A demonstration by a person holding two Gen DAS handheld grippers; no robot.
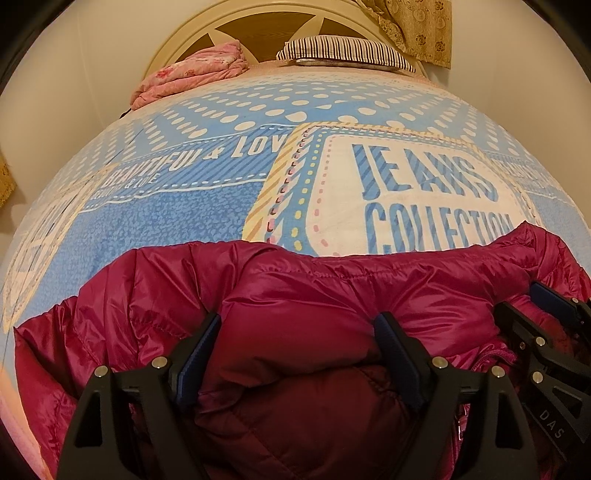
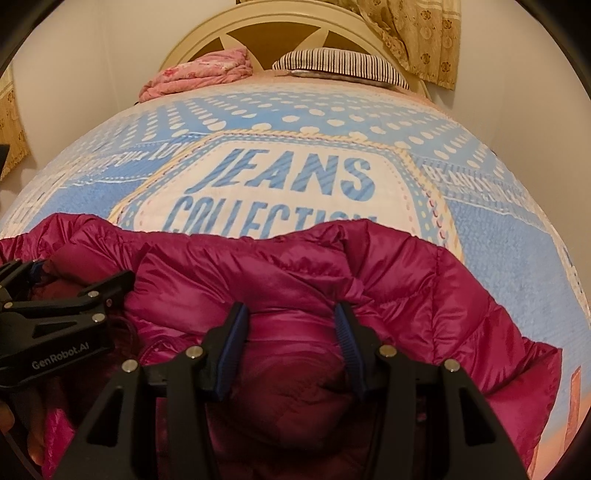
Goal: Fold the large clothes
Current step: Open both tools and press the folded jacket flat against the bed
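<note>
Here, at the far left of the bed, a pink floral quilt (image 1: 192, 72) lies bundled against the cream headboard (image 1: 258, 14), and beside it to the right sits a striped pillow (image 1: 343, 51). A tan patterned curtain (image 1: 417, 26) hangs beyond the pillow at the right corner. The bed itself is covered by a blue-and-white bedspread (image 1: 166, 225) printed with dots and the words "JEANS COLLECTION".

Across the near part of that bedspread lies the magenta puffer jacket (image 1: 295, 295) — shiny, quilted, bunched into thick folds, its far edge covering the lower line of the printed words. It spreads from the left side of the bed to the right, and a darker lining shows in the heap nearest the cameras.

The left gripper (image 1: 297, 332) stands over the left-hand part of the jacket with its jaws wide and opening; a puffy mound of the jacket bulges up between the blue pads, and the fabric touches them, though they do not look to pinch it. In the right wrist view this gripper (image 2: 74, 277) shows at the left edge, lying low against the cloth.

Further right, the right gripper (image 2: 291, 321) has its jaws at a middling width — a fat fold of jacket fills the gap and both blue pads press into its sides, so it is gripping the fabric. From the left wrist view it (image 1: 517, 299) appears at the right edge, dug into the jacket's folds.
</note>
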